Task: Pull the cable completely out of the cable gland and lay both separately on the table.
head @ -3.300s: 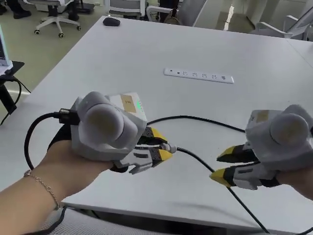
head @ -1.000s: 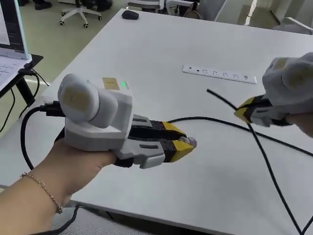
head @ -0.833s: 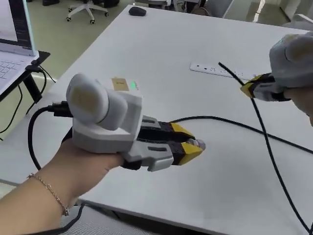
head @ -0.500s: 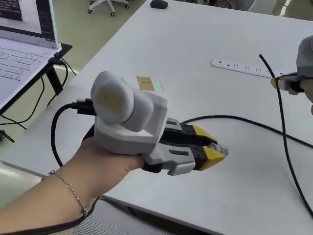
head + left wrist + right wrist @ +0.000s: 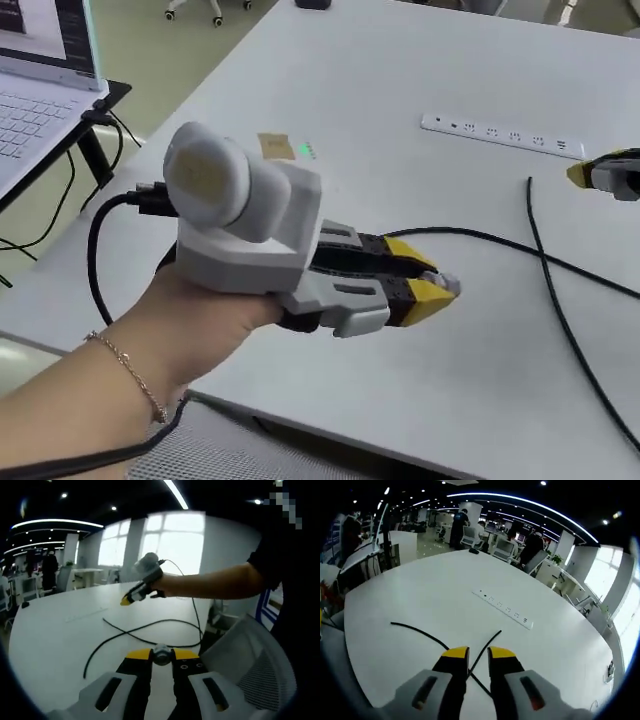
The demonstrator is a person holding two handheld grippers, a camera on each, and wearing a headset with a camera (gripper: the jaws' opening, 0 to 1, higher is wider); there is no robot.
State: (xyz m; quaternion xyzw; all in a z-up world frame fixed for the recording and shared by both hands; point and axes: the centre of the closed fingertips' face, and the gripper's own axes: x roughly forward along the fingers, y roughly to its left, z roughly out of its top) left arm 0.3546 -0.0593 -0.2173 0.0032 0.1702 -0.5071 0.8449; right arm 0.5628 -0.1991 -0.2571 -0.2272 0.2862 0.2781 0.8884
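pinching the cable gland (image 5: 454, 285) by the table (image 5: 480, 400) edge hovers the left hand-held gripper (image 5: 432, 284), the right hand-held gripper (image 5: 473, 656) narrowly parted.

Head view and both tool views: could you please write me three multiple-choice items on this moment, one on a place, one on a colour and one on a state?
1. Where does the black cable lie?
A on the white table
B on a chair
C on the floor

2. What colour are the tips of the left tool?
A red
B yellow
C green

3. What does the left tool hold?
A nothing
B a screwdriver
C the grey cable gland

Answers:
1 A, the cable runs flat over the tabletop, apart from the gland.
2 B, yellow shows on both jaw tips.
3 C, the jaws are closed on the gland.
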